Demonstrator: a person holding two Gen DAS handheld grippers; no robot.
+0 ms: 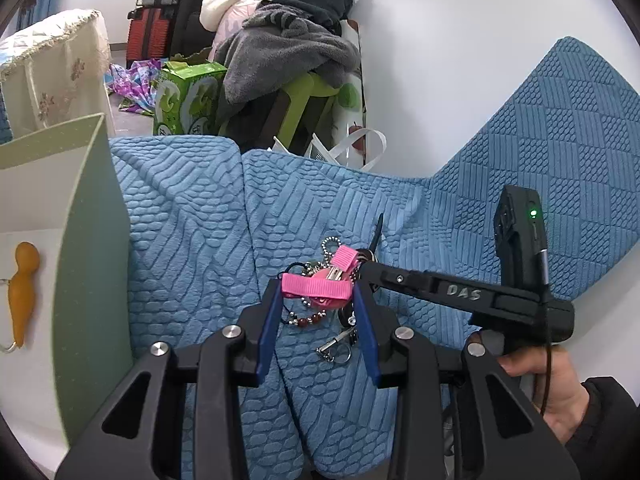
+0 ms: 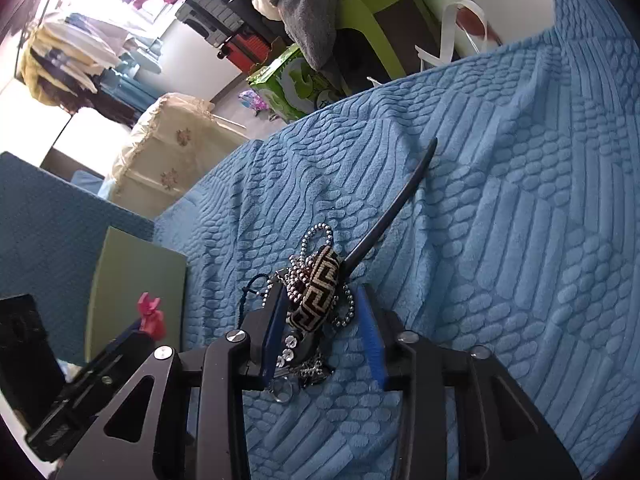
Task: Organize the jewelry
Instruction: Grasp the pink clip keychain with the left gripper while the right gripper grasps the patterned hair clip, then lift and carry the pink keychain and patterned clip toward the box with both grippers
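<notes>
Pink ribbon clip [image 1: 316, 286] tops tangled jewelry pile [image 1: 324, 300] on blue bedspread [image 1: 192, 216]. Left gripper [image 1: 316, 312] spread, straddling clip. Right gripper [image 2: 322, 330] spread around patterned barrel piece [image 2: 316, 290]. Risk: ball chain [image 2: 316, 236] snags, dragging whole tangle toward green box [image 1: 92, 240].

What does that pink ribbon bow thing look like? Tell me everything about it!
The pink ribbon bow is a hair clip: bright pink ribbed ribbon folded into flat loops, with a silver metal clip showing in its middle. It lies on top of the jewelry pile on the blue blanket, between the left gripper's open blue fingers, touching bead chains.
</notes>
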